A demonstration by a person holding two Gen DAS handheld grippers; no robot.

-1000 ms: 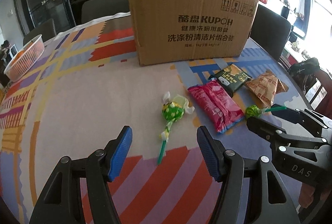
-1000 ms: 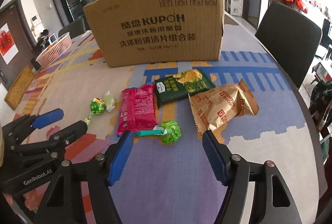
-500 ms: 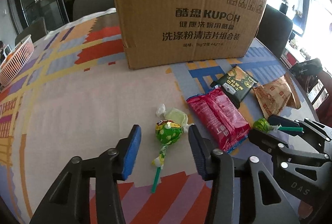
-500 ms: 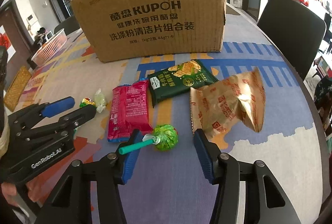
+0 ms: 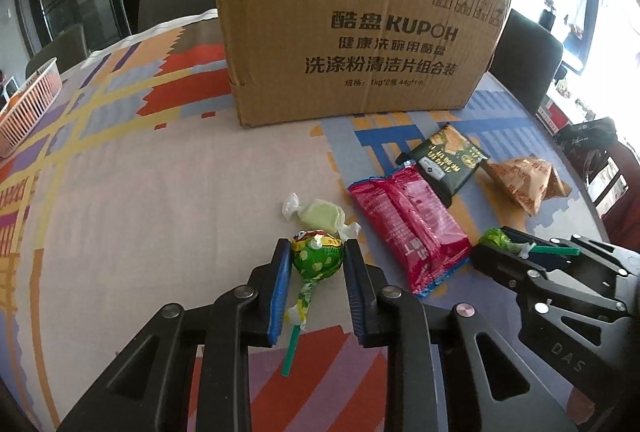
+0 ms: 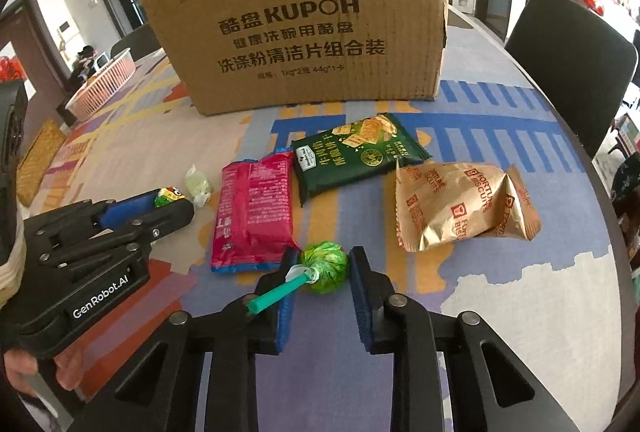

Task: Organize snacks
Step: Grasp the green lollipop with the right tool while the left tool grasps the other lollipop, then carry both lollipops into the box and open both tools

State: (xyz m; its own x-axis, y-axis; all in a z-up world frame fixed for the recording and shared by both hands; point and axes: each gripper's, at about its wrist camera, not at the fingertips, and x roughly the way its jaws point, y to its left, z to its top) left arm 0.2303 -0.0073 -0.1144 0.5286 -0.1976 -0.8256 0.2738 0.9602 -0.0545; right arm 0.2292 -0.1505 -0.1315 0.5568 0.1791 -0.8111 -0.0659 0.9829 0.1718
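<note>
My left gripper (image 5: 317, 248) is shut on the head of a yellow-green patterned lollipop (image 5: 318, 259), whose stick points back under the jaws. My right gripper (image 6: 320, 257) has its jaws closing, and both pads touch the plain green lollipop (image 6: 325, 266) between them, its teal stick lying across the left finger. Both lollipops rest on the tablecloth. A pale green wrapped candy (image 5: 322, 214) lies just beyond the left gripper. Between the grippers lies a red packet (image 6: 254, 212). Farther back are a dark green cracker packet (image 6: 356, 156) and a gold biscuit bag (image 6: 460, 204).
A large cardboard box (image 6: 312, 24) stands upright behind the snacks on the patterned tablecloth (image 5: 160, 192). A pink-and-white basket (image 5: 28, 104) sits at the far left. A dark chair (image 6: 568, 60) stands off the right table edge. A person's hand (image 6: 24, 372) holds the left gripper.
Both grippers went forward and down to the lollipops, and their jaws narrowed from wide open to closing on the lollipop heads.
</note>
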